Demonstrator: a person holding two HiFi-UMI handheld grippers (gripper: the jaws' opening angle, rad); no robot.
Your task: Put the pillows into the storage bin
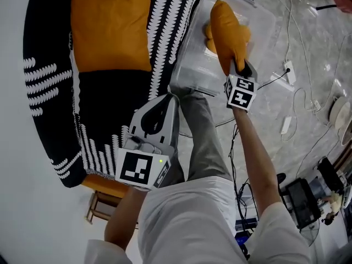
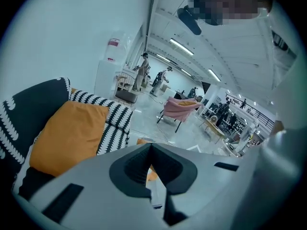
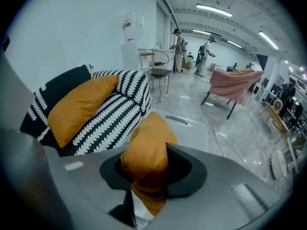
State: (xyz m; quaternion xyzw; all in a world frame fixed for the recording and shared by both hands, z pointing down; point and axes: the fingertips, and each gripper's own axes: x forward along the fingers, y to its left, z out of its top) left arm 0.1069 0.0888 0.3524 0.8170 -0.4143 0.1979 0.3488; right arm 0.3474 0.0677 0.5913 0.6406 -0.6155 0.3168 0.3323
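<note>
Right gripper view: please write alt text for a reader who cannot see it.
The right gripper is clamped on an orange pillow, with a clear storage bin just beyond it on the pale floor. To the left, a larger orange pillow leans on black-and-white patterned cushions by a white wall.

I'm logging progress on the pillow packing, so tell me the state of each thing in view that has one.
Right hand-held gripper: shut on the held orange pillow.
Held orange pillow: gripped at one end, over the storage bin.
Left hand-held gripper: shut, empty.
Storage bin: beneath the held pillow; contents unclear.
Second orange pillow: lying on the black-and-white cushion, untouched.
</note>
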